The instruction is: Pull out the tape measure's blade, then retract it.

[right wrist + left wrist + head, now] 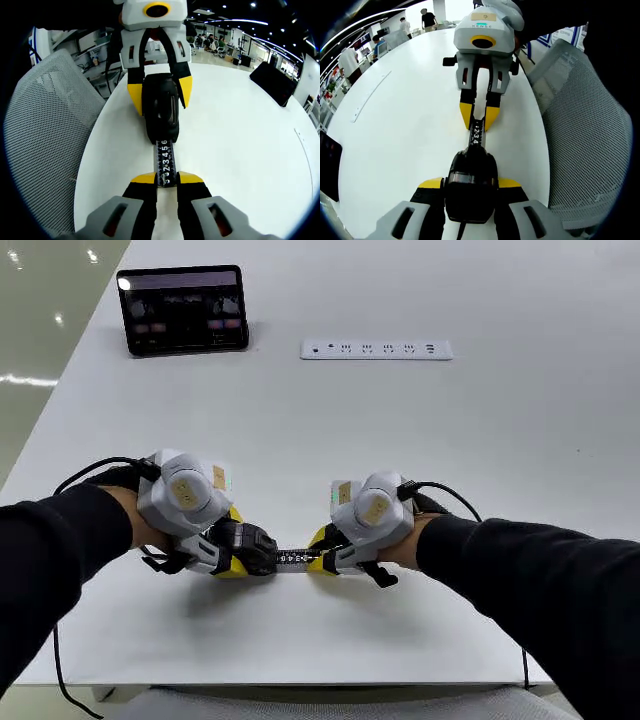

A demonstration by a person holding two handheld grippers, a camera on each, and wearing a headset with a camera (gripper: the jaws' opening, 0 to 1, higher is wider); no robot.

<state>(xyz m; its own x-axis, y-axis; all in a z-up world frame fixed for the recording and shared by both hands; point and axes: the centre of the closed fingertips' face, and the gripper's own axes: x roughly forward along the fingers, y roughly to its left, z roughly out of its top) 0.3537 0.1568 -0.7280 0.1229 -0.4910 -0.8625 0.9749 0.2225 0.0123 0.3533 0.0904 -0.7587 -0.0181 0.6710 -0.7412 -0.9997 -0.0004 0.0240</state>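
Left gripper (pixel 471 183) clamps the black plastic tape-measure case (pixel 470 200); right gripper (pixel 166 178) pinches its narrow numbered blade (pixel 165 152) beside the case: pull straight, level.

Your tape measure (pixel 161 107) is glossy black, and its blade (pixel 164 160) carries a black-and-white numbered scale. Your left hand-held gripper (pixel 470 182) and right hand-held gripper (pixel 166 178) are both light grey, with black jaws tipped in yellow. The desk (pixel 400 440) is plain white, as is the power strip (pixel 376 349) near its far edge. The tablet (pixel 183 308) at the far left corner is black. Your sleeves (pixel 540 580) are black and the mesh chair (pixel 590 130) is grey.
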